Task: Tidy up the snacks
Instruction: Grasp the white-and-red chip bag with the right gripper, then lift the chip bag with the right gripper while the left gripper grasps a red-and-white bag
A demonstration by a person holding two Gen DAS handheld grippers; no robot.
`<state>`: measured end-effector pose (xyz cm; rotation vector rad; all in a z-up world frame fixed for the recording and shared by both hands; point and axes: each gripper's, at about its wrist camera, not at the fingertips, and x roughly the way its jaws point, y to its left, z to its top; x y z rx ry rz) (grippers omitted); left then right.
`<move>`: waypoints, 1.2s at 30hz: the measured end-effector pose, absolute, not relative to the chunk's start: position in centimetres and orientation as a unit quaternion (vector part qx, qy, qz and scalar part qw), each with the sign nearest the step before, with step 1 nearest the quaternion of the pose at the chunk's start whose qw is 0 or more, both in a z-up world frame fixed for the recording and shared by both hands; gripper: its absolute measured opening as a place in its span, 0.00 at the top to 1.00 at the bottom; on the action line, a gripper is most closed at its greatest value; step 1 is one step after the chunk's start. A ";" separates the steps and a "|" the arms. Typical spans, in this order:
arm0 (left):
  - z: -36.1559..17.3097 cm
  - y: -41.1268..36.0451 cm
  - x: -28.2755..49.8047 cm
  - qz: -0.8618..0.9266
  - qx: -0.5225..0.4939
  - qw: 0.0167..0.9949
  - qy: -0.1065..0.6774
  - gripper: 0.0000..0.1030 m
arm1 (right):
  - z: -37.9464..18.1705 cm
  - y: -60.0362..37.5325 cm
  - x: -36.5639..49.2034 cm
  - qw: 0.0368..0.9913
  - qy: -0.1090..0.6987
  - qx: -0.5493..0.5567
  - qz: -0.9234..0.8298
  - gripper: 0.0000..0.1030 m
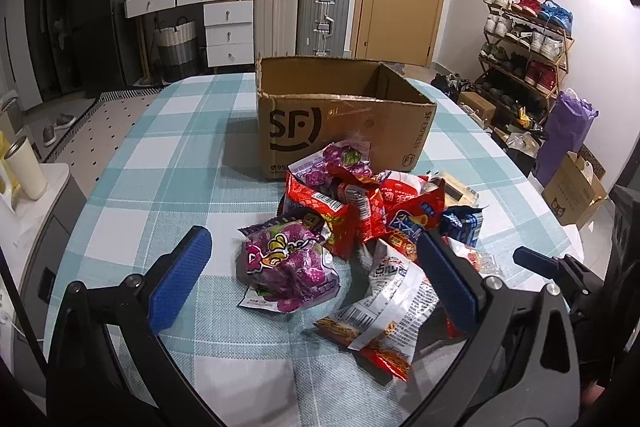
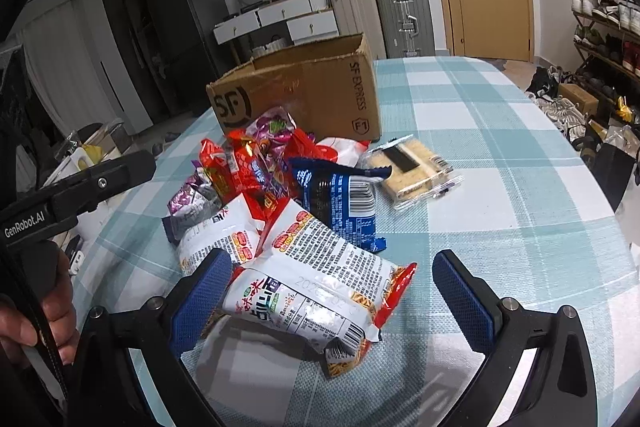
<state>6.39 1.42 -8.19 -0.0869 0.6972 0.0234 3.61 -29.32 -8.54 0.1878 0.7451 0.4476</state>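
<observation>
Two grippers, left [image 1: 312, 255] and right [image 2: 332, 277], are held wide open, grasping nothing, over snack packets [image 1: 360, 211] piled on a checked tablecloth [image 1: 160, 155] before a cardboard box [image 1: 340, 115]; suitcases [image 1: 300, 15] are stacked behind.

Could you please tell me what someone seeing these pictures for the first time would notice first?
The eye goes first to the bright heap of red, purple and blue snack packets at the middle of the teal-and-white checked tablecloth. Just behind it stands the open brown cardboard box marked SF, with no snacks visible inside. In the foreground, the left tongs bracket a purple packet and the right tongs a white noodle packet, both open.
</observation>
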 end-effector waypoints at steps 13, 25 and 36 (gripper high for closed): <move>-9.5 2.5 7.4 0.013 -0.056 0.934 0.353 0.01 | -10.1 -28.7 5.1 0.885 0.399 0.092 0.223 0.13; -8.8 3.0 6.3 0.018 -0.058 0.936 0.346 0.01 | -10.9 -29.2 4.1 0.879 0.401 0.096 0.241 0.37; -7.9 3.4 5.4 0.024 -0.060 0.938 0.340 0.01 | -10.5 -30.5 3.7 0.874 0.404 0.122 0.240 0.38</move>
